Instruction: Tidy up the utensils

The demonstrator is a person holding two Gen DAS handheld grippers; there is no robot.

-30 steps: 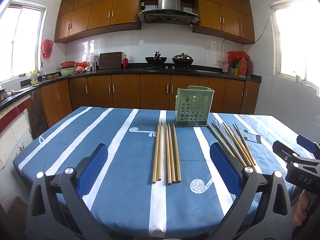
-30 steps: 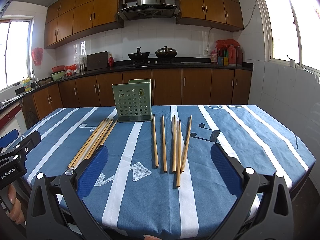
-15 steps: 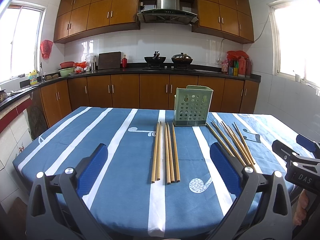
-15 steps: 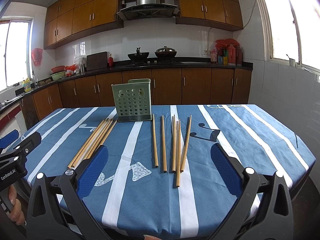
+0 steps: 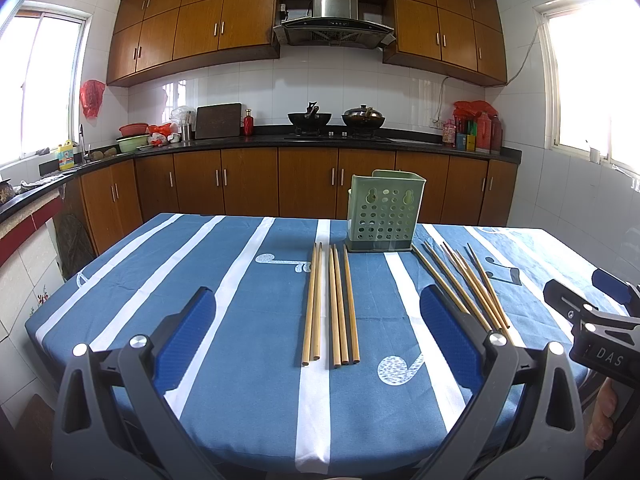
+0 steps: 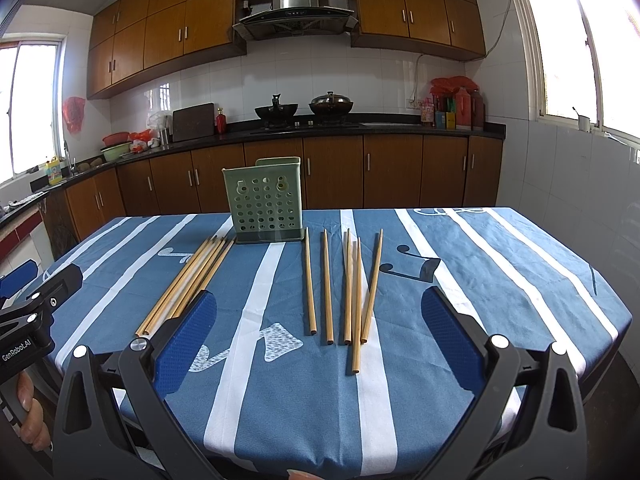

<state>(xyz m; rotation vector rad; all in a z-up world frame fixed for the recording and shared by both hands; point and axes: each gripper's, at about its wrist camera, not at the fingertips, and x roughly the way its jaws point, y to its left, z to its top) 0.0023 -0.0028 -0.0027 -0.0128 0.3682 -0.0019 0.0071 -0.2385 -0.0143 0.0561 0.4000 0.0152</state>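
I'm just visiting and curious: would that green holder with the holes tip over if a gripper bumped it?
Probably easily. The green holder looks like thin perforated plastic and appears empty, so likely light. It stands tall on a narrow base on the tablecloth, so a nudge near the top might slide or topple it.

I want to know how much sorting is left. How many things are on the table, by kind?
Wooden chopsticks in the group ahead of the left tool: 5
Wooden chopsticks in the group ahead of the right tool: 5
Green perforated utensil holder: 1, nothing visible inside
Total: 11, all on the blue striped tablecloth
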